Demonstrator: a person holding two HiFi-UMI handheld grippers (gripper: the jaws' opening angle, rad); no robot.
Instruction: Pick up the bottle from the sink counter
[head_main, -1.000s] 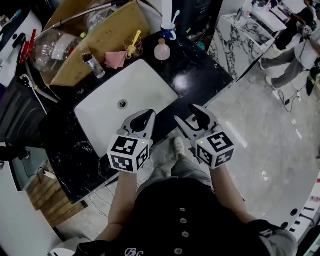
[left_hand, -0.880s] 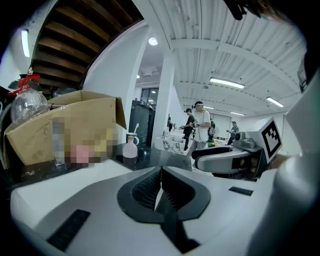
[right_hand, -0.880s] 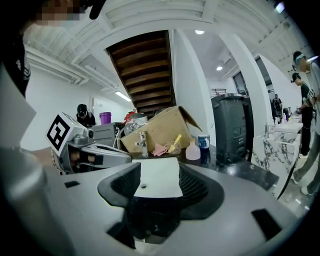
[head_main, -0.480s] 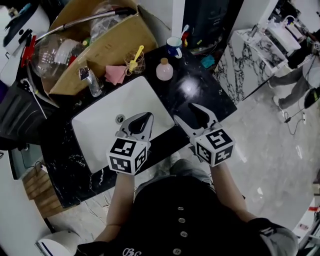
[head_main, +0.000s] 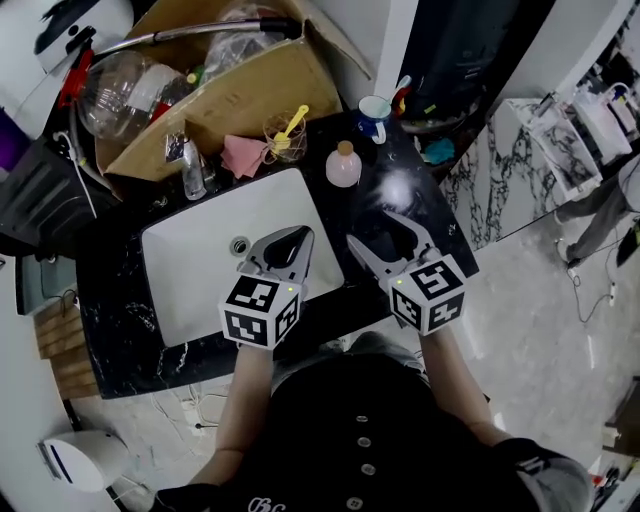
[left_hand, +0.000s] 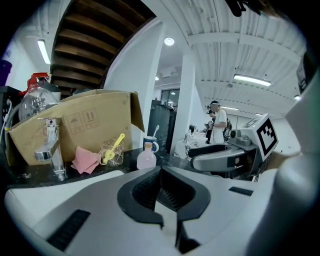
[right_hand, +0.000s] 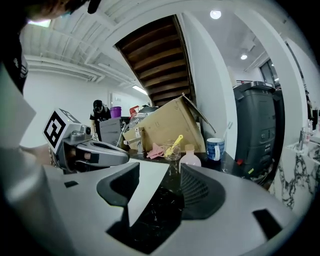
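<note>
The pink bottle (head_main: 343, 167) with a tan cap stands upright on the black counter (head_main: 410, 205), just past the sink's far right corner. It also shows in the left gripper view (left_hand: 146, 157) and the right gripper view (right_hand: 190, 159). My left gripper (head_main: 284, 243) hovers over the white basin's near right part, jaws shut with nothing in them (left_hand: 160, 170). My right gripper (head_main: 374, 232) hangs over the counter short of the bottle. It is open (right_hand: 160, 172), its jaws have just been opening, and nothing is between them.
A white sink basin (head_main: 215, 255) fills the counter's middle, with a chrome faucet (head_main: 190, 165) behind it. A pink cloth (head_main: 243, 155), a glass holding a yellow tool (head_main: 285, 135) and a blue mug (head_main: 375, 112) stand at the back. A cardboard box (head_main: 240, 90) looms behind.
Both grippers have moved forward from the counter's front edge to over the basin and the counter. The bottle now lies closer ahead of the right gripper.
</note>
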